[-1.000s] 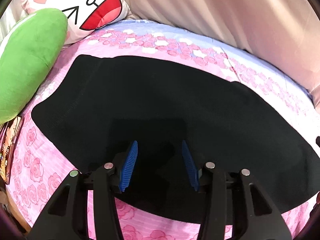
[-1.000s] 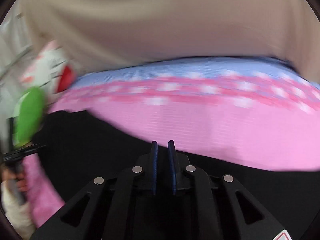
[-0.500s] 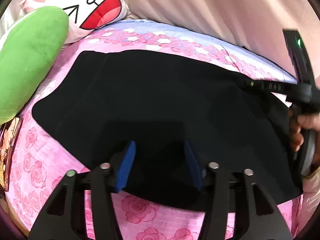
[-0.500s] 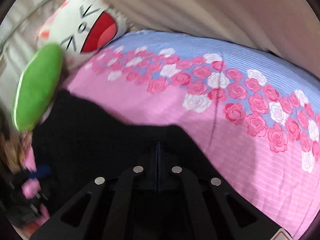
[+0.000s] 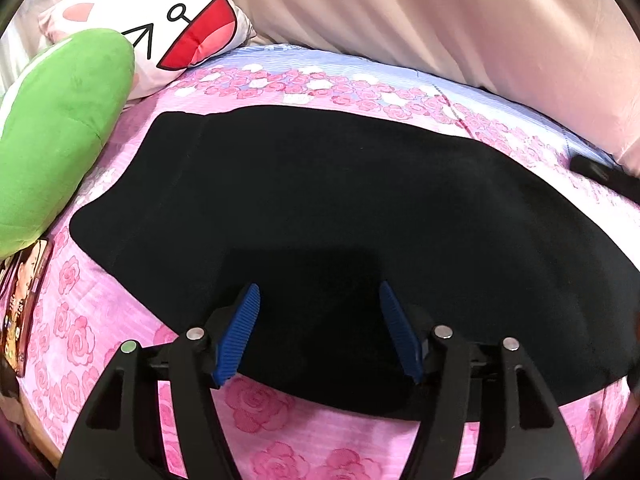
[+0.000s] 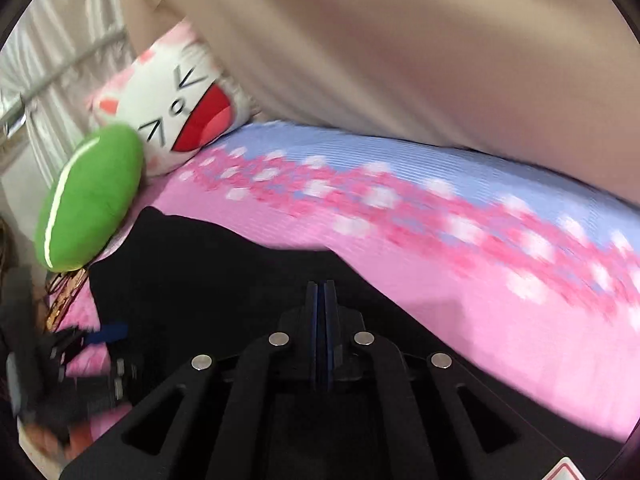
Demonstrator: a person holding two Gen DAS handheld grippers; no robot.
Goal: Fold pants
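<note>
Black pants (image 5: pixel 340 208) spread flat across the middle of a bed (image 5: pixel 100 320) covered in a pink rose-print sheet, reaching from near the bed's left end, close to the pillows, out toward the right edge of the left wrist view; near hem running just short of the bed's front edge, far hem stopping short of the blue band along the back edge

Left gripper (image 5: pixel 320 320) tilted down over the near hem, blue pads (image 5: pixel 238 334) parted with only flat black cloth below the gap, nothing pinched; jaws just been opening, released. Same gripper blurred at the lower left of the right wrist view (image 6: pixel 100 340)

Right gripper (image 6: pixel 320 308) over the pants' far side, fingers clenched with barely a slit between the pads; whether any cloth is caught between them, cannot tell, since the fingers stand dark against dark cloth. Right wrist view smeared by motion blur, roses on the sheet drawn into streaks

Green cushion (image 5: pixel 56 136) at the bed's left end, just beside the pants' left edge. White cartoon-face pillow (image 5: pixel 160 28) behind it in the back left corner, leaning on a beige curtain (image 5: pixel 420 20) hanging along the bed's back edge. Picture card or booklet (image 5: pixel 24 300) at the front left edge, partly under the green cushion. Dark object (image 5: pixel 600 176) at the right edge, too cut off to identify
</note>
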